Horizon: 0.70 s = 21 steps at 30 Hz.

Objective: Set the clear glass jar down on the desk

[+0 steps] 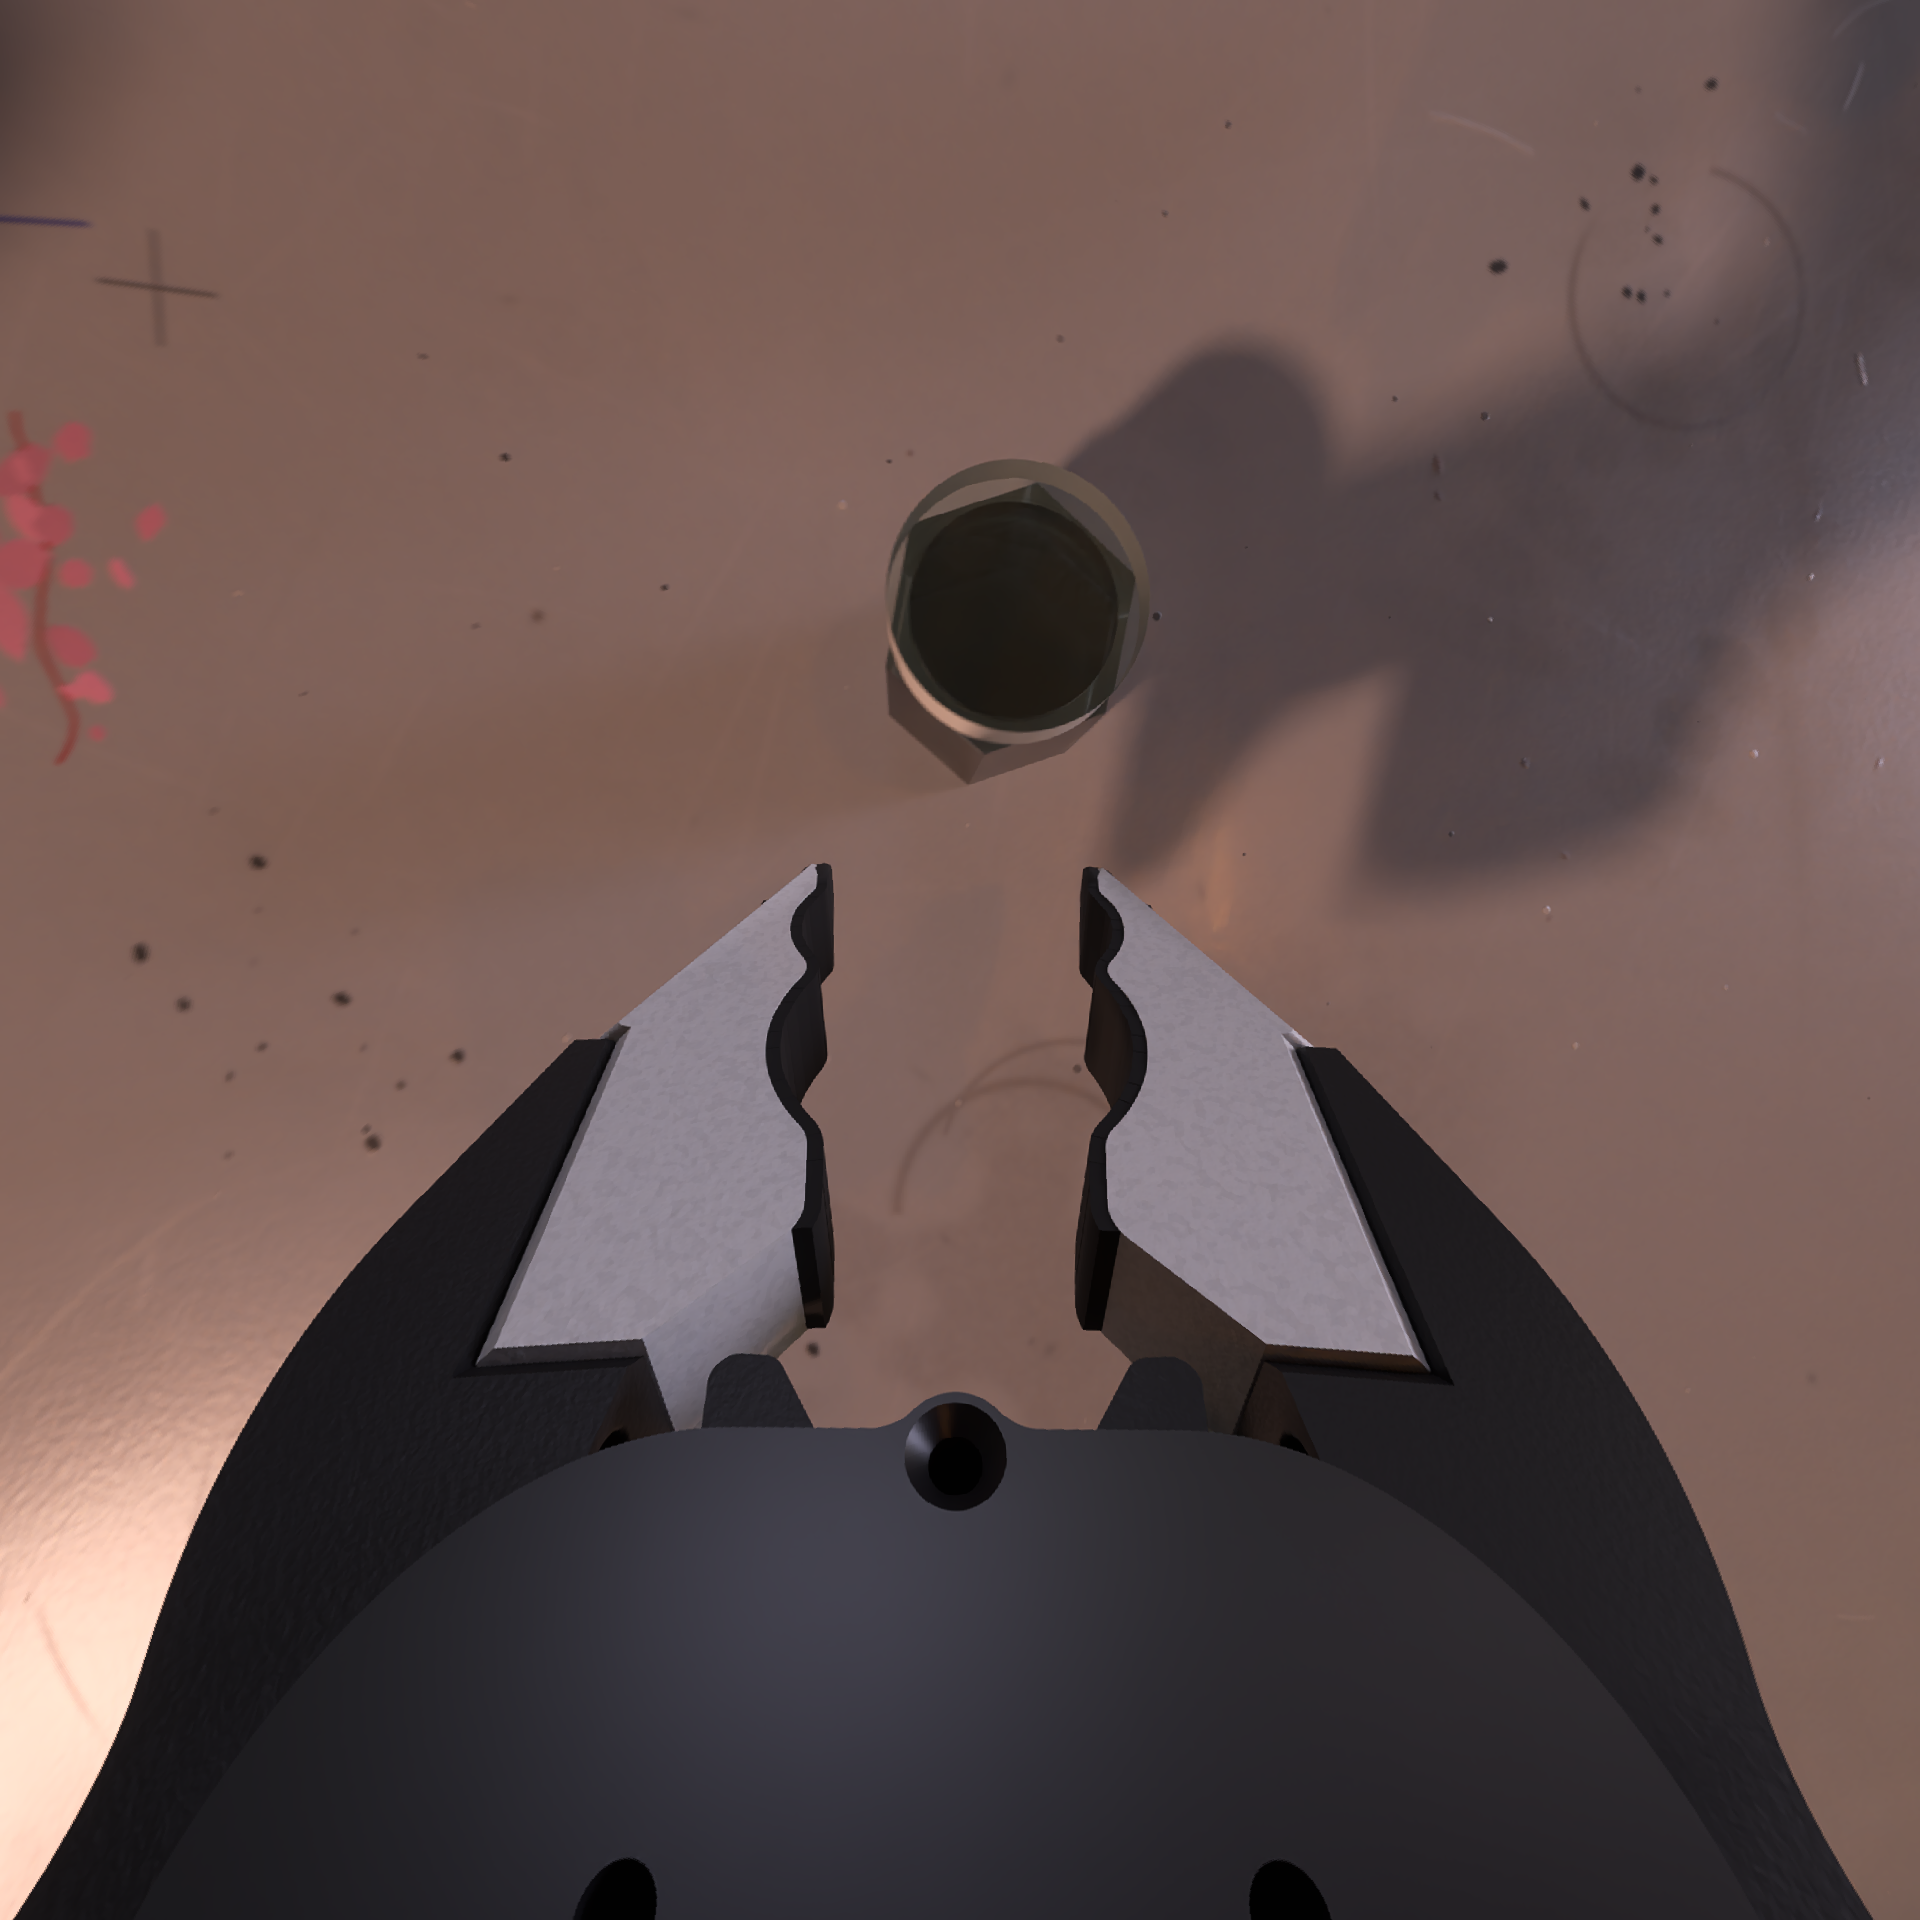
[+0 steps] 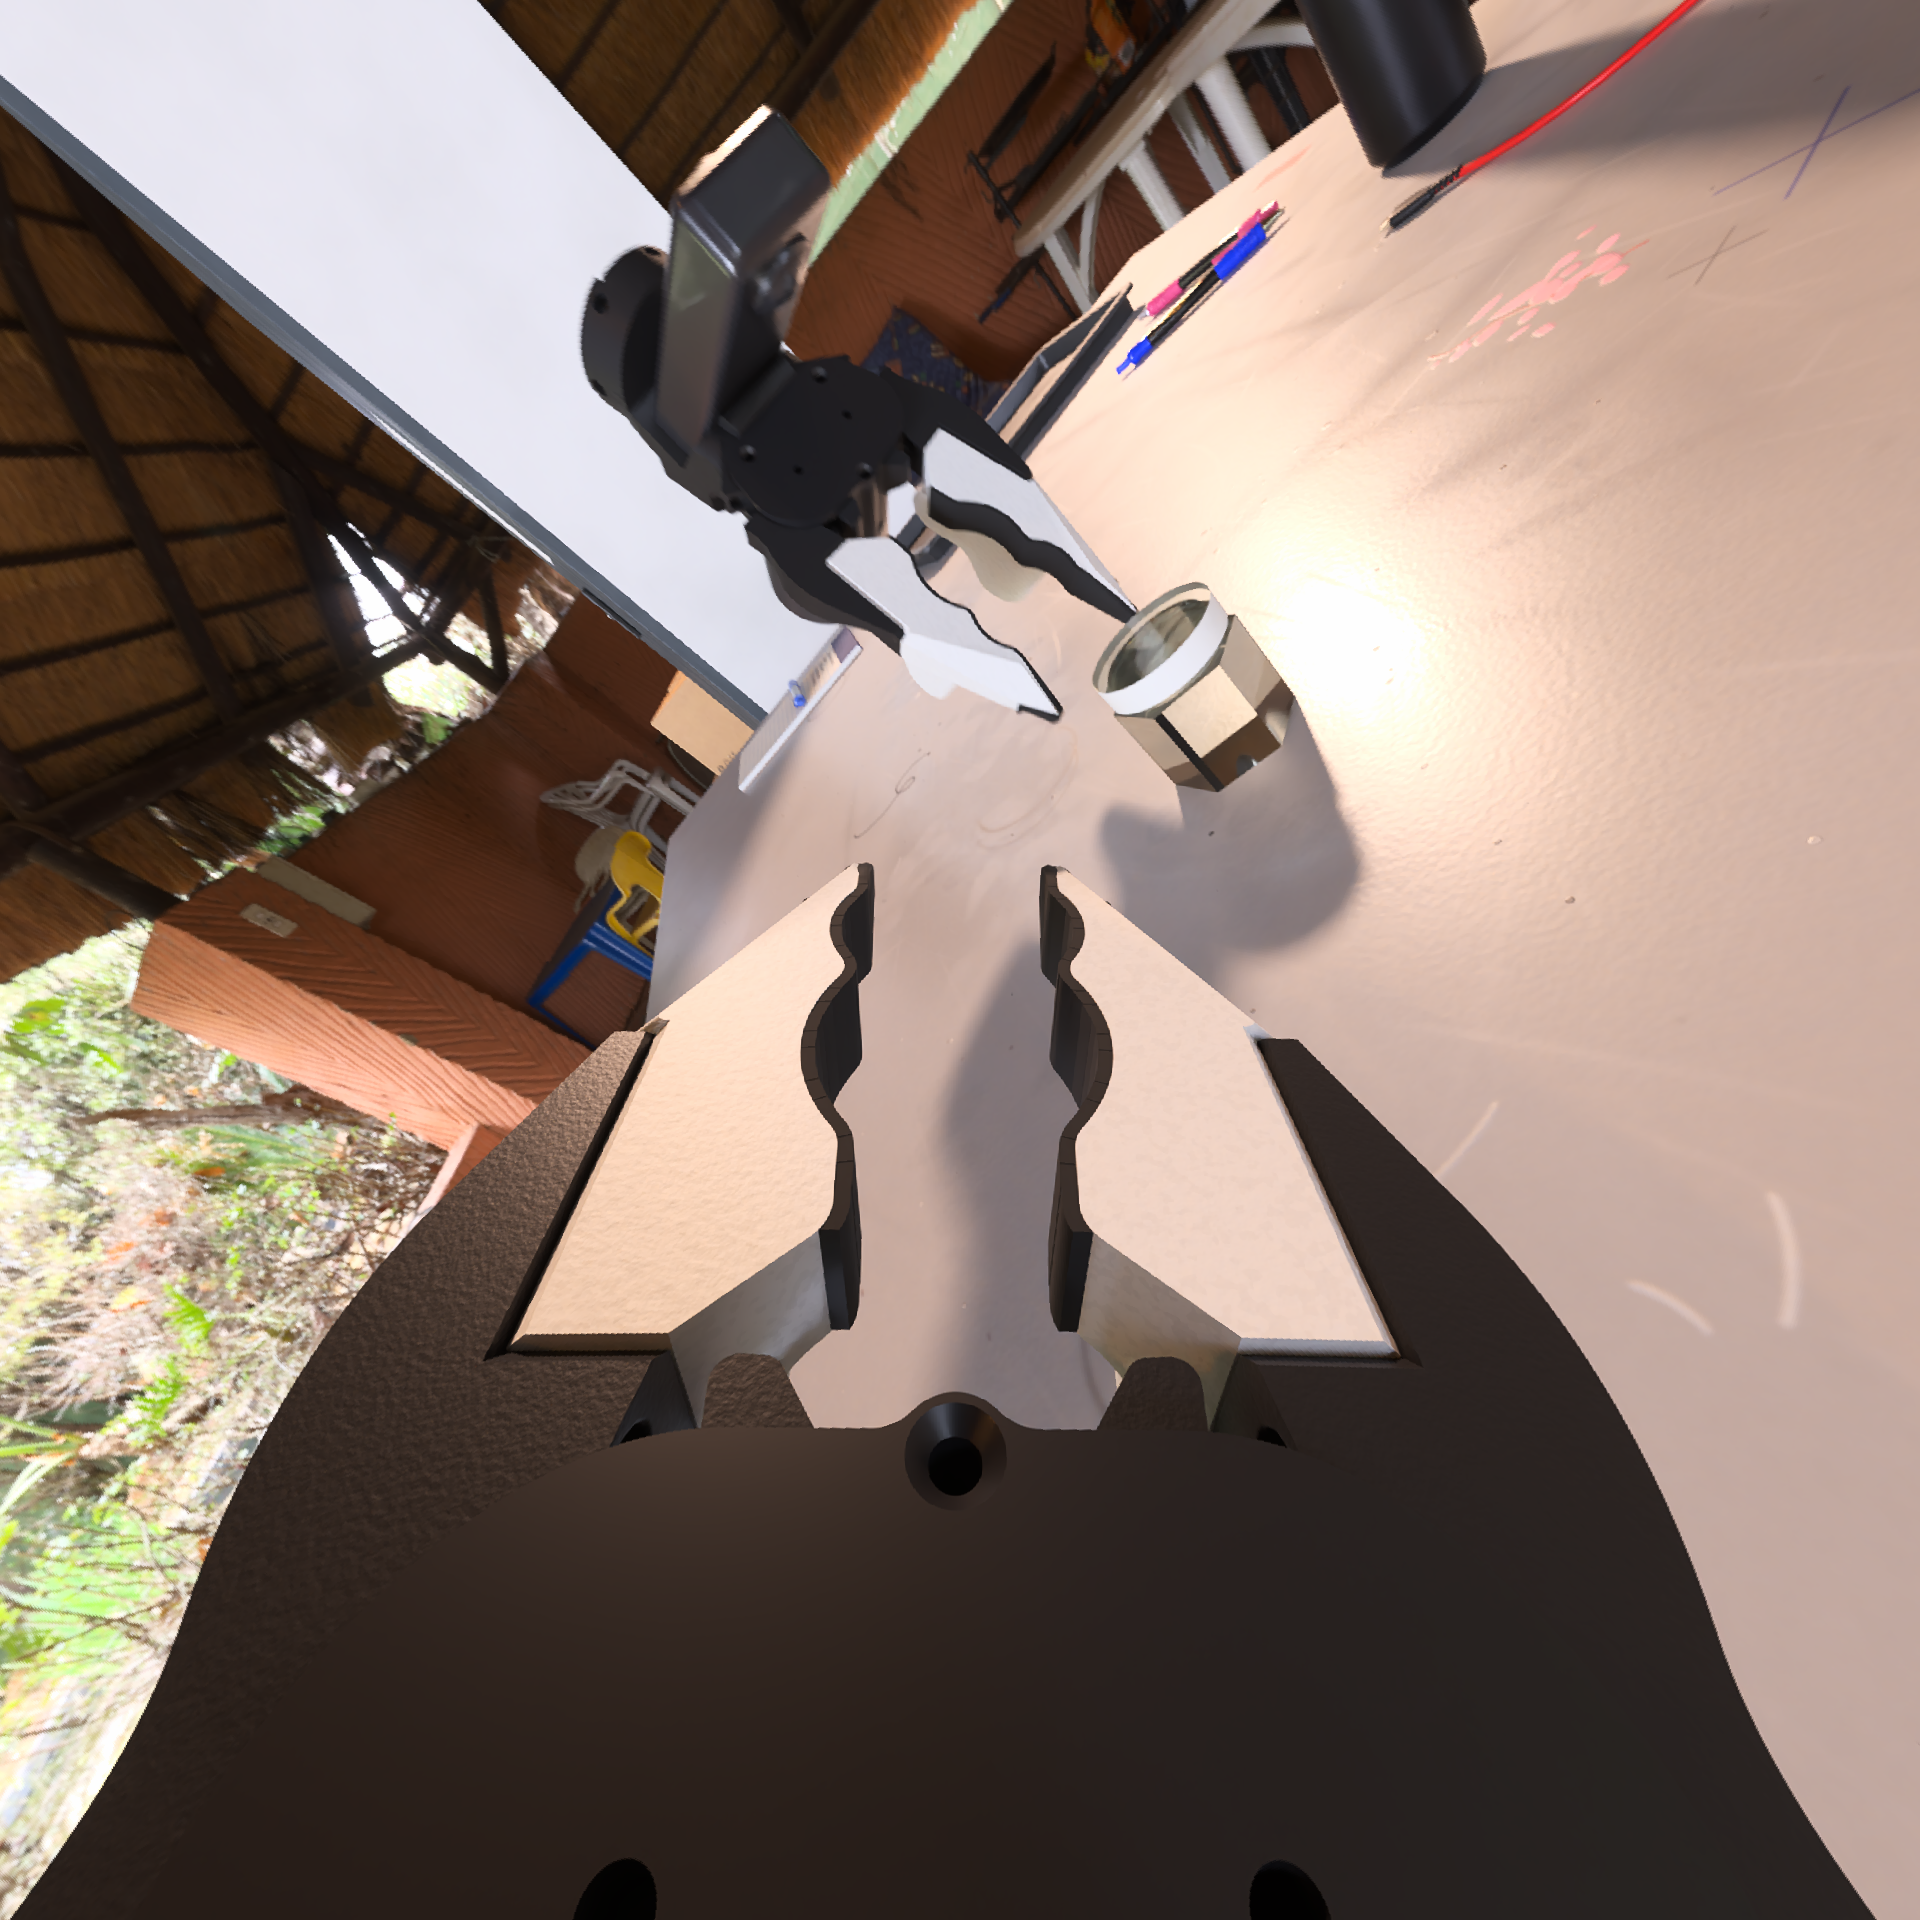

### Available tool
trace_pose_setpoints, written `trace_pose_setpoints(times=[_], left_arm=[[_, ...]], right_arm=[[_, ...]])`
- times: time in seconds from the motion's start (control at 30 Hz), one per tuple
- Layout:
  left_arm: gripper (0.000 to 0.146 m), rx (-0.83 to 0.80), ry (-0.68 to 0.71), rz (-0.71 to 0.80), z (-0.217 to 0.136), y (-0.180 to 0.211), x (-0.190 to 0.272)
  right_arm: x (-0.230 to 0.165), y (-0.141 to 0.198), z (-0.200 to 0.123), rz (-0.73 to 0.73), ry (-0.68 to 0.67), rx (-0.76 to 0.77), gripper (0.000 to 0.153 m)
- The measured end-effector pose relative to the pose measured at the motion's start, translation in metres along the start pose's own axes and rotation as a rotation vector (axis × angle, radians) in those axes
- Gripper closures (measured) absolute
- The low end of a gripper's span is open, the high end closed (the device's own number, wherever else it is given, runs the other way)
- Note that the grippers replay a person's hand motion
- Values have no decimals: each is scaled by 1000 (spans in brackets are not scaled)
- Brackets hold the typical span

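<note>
The clear glass jar [image 1: 1013, 618] stands upright on the pinkish desk [image 1: 468, 727], seen from above with its round mouth and six-sided body. My left gripper [image 1: 956, 883] is open and empty, above the jar and apart from it. In the right wrist view the jar [image 2: 1195, 686] stands on the desk [image 2: 1558, 831], with the left gripper [image 2: 1089, 660] just off its rim, jaws spread. My right gripper [image 2: 956, 883] is open and empty, a short way from the jar.
A pink stain [image 1: 42, 582] marks the desk at the left. Farther off lie coloured pens [image 2: 1205, 281], a black cylinder [image 2: 1392, 73] with a red cable [image 2: 1579, 83], and a flat white pad [image 2: 800, 707] near a white panel [image 2: 364, 260].
</note>
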<state>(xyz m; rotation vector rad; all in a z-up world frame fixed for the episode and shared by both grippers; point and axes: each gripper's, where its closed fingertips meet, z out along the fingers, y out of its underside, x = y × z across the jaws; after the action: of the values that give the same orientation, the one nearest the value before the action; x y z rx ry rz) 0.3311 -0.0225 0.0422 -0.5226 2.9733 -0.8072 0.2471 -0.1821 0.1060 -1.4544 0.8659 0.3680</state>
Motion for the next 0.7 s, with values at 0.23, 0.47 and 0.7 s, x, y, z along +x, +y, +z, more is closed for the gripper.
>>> trace_pose_setpoints(times=[0.23, 0.47, 0.7], left_arm=[[100, 106, -88, -24, -41, -5, -13], [104, 248, -508, 33, -87, -29, -58], [102, 409, -663, -44, -128, -38, -65]], right_arm=[[1, 7, 3, -25, 13, -45, 120], [-1, 8, 6, -25, 4, -48, 120], [-6, 12, 15, -55, -9, -77, 120]])
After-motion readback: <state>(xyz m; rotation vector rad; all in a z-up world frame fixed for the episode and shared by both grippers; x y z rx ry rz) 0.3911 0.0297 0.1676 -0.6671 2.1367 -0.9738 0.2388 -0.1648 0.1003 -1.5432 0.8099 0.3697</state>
